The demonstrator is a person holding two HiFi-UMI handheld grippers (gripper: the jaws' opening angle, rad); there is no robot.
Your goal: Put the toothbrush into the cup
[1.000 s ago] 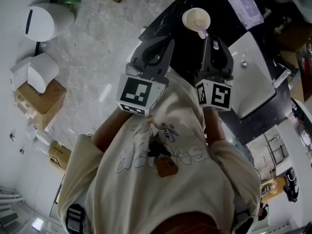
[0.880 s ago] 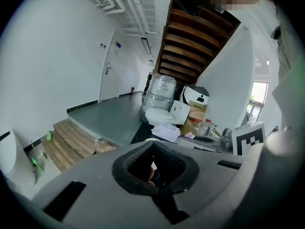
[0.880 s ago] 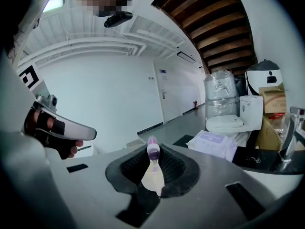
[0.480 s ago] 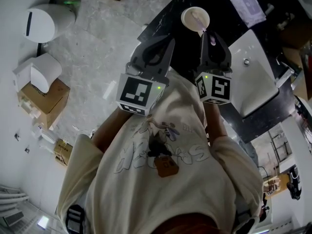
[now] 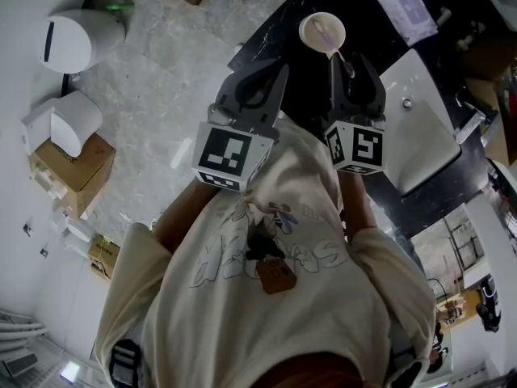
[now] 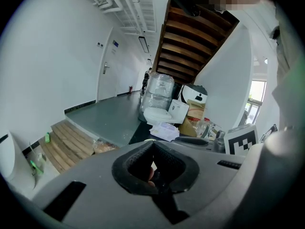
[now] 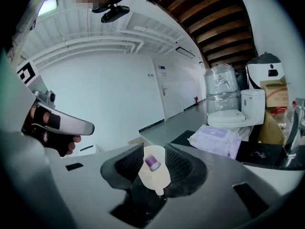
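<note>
A cream cup [image 5: 322, 32] stands on the black counter [image 5: 279, 18]. The toothbrush [image 5: 327, 29] rests inside it, purple part showing, its pale handle leaning out toward my right gripper [image 5: 346, 60]. That gripper's jaws have just been opening and now stand wide, close behind the cup and touching nothing. In the right gripper view the cup [image 7: 155, 173] and the purple toothbrush [image 7: 152, 162] sit in the gap of the right gripper [image 7: 155, 150]. My left gripper [image 5: 280, 69] hovers to the cup's left, shut and empty; its jaws of the left gripper [image 6: 152, 144] meet at the tips.
A white sink [image 5: 420, 128] lies to the right on the counter, a pack of wipes [image 5: 404, 6] behind it. On the floor to the left are a white bin [image 5: 77, 35] and a cardboard box [image 5: 69, 168]. A toilet [image 7: 233, 116] stands beyond.
The right gripper's jaws were shut on the purple toothbrush handle over the cup; now they have spread apart and the toothbrush rests in the cup. The left gripper has not moved.
</note>
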